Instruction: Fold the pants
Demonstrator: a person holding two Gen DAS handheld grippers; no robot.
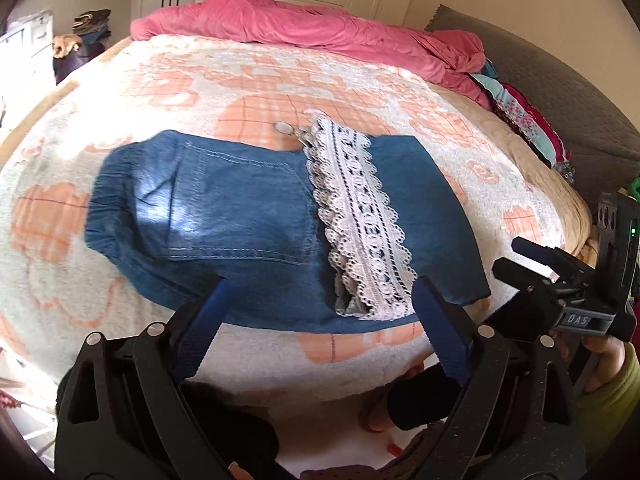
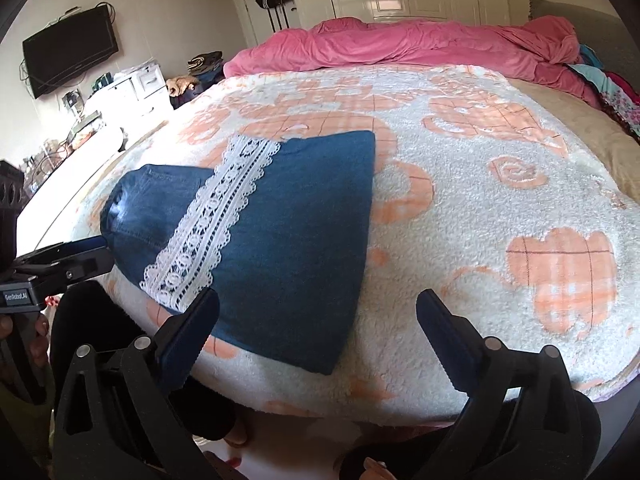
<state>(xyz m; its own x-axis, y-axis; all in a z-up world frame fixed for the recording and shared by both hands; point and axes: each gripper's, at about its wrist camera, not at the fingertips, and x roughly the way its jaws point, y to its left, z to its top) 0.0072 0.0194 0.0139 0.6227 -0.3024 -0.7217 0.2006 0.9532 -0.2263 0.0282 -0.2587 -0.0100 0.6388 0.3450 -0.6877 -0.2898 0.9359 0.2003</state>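
Blue denim pants point(image 1: 248, 216) lie folded into a compact bundle near the front edge of the bed, with a white lace trim point(image 1: 360, 216) running across the top. They also show in the right wrist view point(image 2: 288, 240), with the lace point(image 2: 212, 220) at their left. My left gripper point(image 1: 320, 292) is open and empty, just in front of the bundle's near edge. My right gripper point(image 2: 316, 304) is open and empty, at the bundle's right front corner. The right gripper also shows in the left wrist view point(image 1: 532, 260).
The bed is covered by a white and orange fleece blanket point(image 2: 480, 200). A pink duvet point(image 2: 420, 48) is piled at the far side, with colourful clothes point(image 1: 528, 124) by the grey headboard. A TV point(image 2: 68, 48) and cluttered furniture stand left of the bed.
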